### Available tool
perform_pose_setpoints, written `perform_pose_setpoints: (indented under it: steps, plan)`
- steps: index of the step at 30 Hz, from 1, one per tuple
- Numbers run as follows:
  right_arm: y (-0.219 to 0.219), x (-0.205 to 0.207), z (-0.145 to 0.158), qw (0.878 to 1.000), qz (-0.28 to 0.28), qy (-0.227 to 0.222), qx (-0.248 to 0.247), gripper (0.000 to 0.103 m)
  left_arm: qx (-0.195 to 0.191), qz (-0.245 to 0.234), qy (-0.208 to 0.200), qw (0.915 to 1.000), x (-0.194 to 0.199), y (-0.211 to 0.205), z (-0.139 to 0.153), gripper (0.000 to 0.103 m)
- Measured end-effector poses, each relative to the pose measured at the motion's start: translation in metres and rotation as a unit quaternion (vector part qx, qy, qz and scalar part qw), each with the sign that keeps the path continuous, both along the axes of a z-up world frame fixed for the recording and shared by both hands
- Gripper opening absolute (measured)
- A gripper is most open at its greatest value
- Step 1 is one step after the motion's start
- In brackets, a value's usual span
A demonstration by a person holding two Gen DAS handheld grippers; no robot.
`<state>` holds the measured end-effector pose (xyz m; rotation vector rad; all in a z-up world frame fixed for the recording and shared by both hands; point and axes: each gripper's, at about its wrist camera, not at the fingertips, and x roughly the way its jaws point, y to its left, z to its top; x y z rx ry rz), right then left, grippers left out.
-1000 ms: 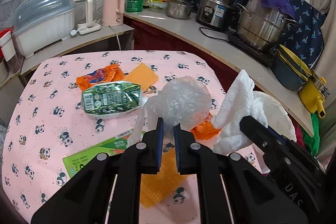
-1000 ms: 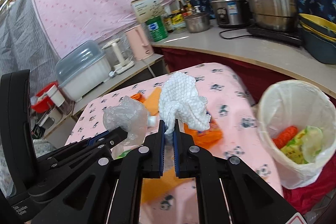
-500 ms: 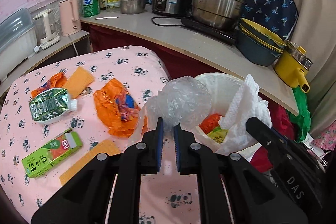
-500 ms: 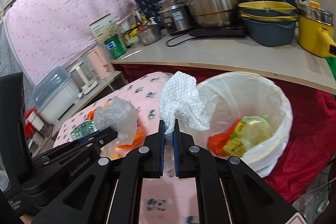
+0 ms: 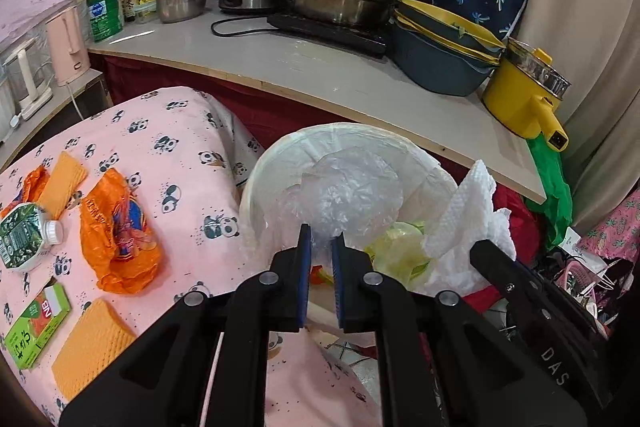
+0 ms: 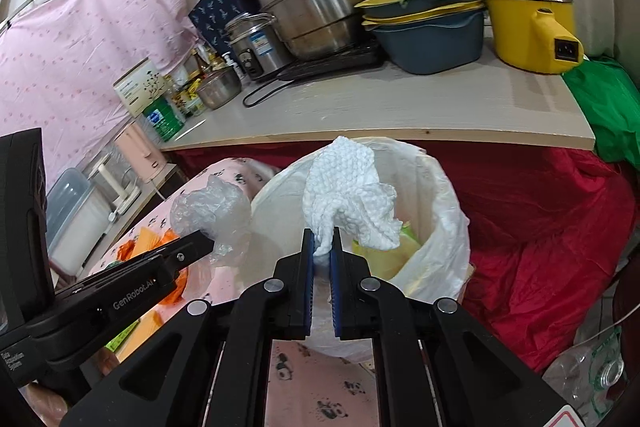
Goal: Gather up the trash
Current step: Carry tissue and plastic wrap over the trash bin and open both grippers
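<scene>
My left gripper (image 5: 321,241) is clamped on a crumpled clear plastic bag (image 5: 352,193), held over the white-lined round trash bin (image 5: 256,183) at frame centre. My right gripper (image 6: 322,239) pinches a crumpled white paper towel (image 6: 346,187) above the same bin's opening. Left of frame on the pink panda-print tablecloth (image 5: 176,147): orange plastic wrapper (image 5: 118,231), green carton (image 5: 34,323), green pouch (image 5: 22,237).
</scene>
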<state>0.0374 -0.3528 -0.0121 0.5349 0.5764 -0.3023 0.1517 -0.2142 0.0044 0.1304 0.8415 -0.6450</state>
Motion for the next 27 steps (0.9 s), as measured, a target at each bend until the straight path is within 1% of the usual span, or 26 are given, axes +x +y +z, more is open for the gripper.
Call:
perform_pose_setpoints:
  steps: [6,7,8,10,12,16,17,20,27]
  plan:
    - [-0.016,0.004,-0.007,1.0,-0.014,0.003,0.004,0.007,-0.001,-0.01,0.005,0.9999,0.007,-0.02,-0.008,0.011]
    - [-0.018,0.005,-0.008,1.0,-0.015,0.004,0.005,0.007,-0.001,-0.011,0.006,0.9999,0.008,-0.021,-0.01,0.012]
    - [-0.019,0.007,-0.008,1.0,-0.016,0.005,0.006,0.007,0.0,-0.011,0.007,0.9999,0.011,-0.023,-0.012,0.015]
    - [-0.022,0.012,-0.009,1.0,-0.016,0.006,0.007,0.007,-0.001,-0.007,0.011,0.9999,0.016,-0.023,-0.015,0.035]
    - [-0.022,0.019,-0.01,1.0,-0.013,0.006,0.005,0.007,-0.002,0.004,0.007,1.0,0.02,-0.019,-0.016,0.042]
    - [-0.018,0.034,-0.011,1.0,-0.001,0.008,0.003,0.009,0.001,0.027,-0.001,0.9996,0.027,-0.007,-0.016,0.05]
    - [-0.015,0.039,-0.011,1.0,0.005,0.009,0.001,0.012,0.003,0.033,-0.004,0.9994,0.028,-0.003,-0.015,0.052]
    - [-0.006,0.048,-0.01,1.0,0.016,0.011,-0.006,0.014,0.008,0.05,-0.009,0.9987,0.031,0.007,-0.014,0.055]
    - [0.007,0.044,-0.004,1.0,0.024,0.005,-0.007,0.018,0.014,0.067,-0.023,0.9974,0.025,0.024,-0.01,0.059]
